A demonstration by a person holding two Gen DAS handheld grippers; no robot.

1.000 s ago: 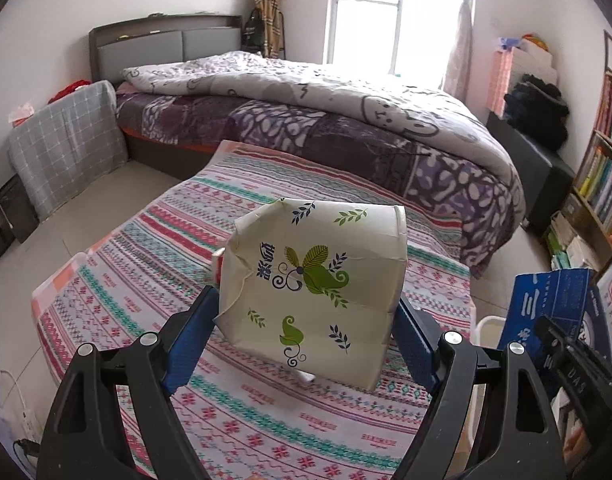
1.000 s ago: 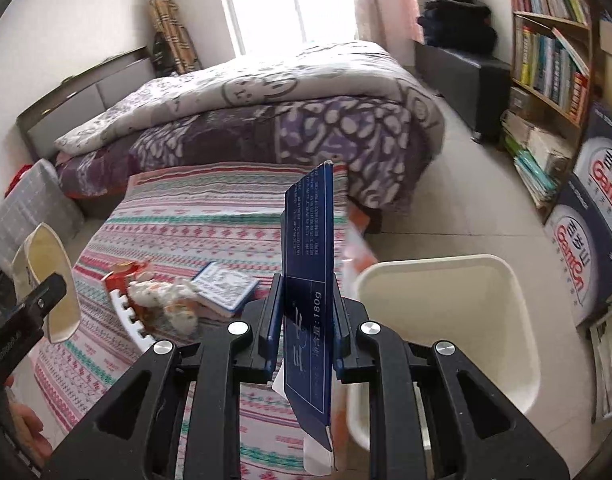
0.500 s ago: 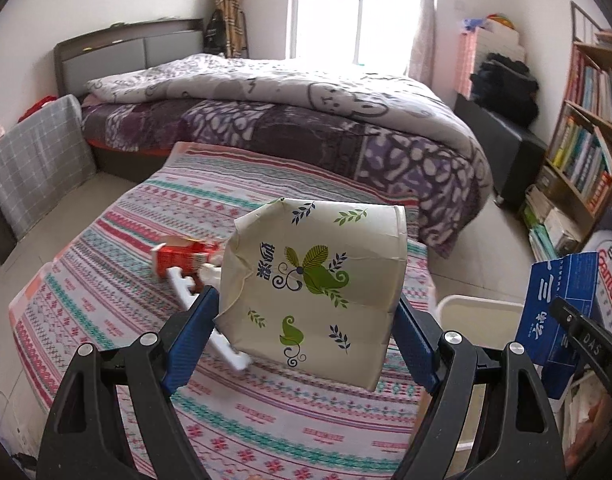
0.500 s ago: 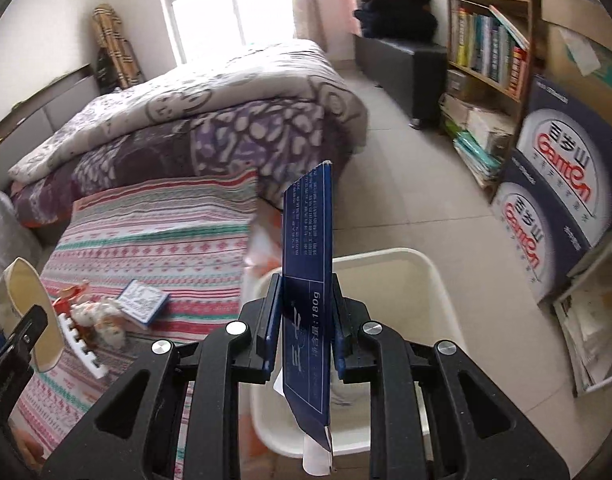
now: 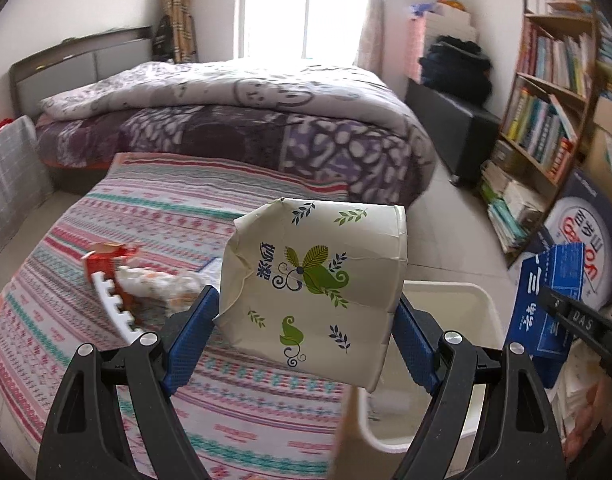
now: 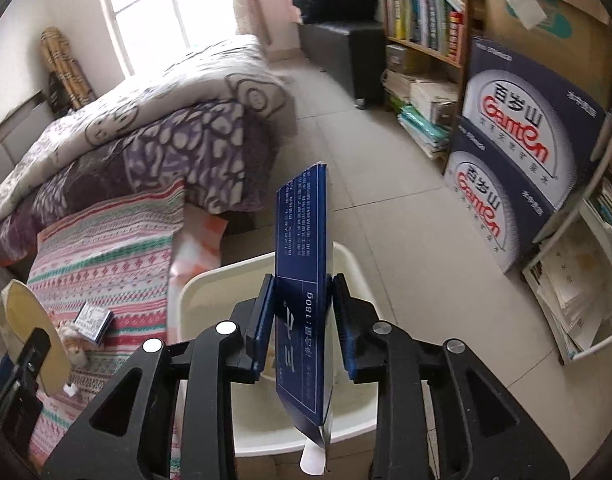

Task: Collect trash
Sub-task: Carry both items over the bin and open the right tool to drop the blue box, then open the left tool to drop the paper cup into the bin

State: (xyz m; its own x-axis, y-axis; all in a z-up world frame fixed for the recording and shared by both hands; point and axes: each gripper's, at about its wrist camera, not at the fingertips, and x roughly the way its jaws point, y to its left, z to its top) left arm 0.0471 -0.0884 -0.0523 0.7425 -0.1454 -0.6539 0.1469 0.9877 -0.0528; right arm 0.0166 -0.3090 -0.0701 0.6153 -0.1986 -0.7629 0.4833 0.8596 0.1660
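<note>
Both tools now over the white bin (image 6: 357, 272), right tool (image 6: 302, 324) opening

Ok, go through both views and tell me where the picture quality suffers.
Left wrist view: the window is blown out to white, the bookshelf looks smeared, and fisheye bending curves the walls. Right wrist view: the window glares too, the floor beyond the bed is soft, dark vignette at the corners.
</note>
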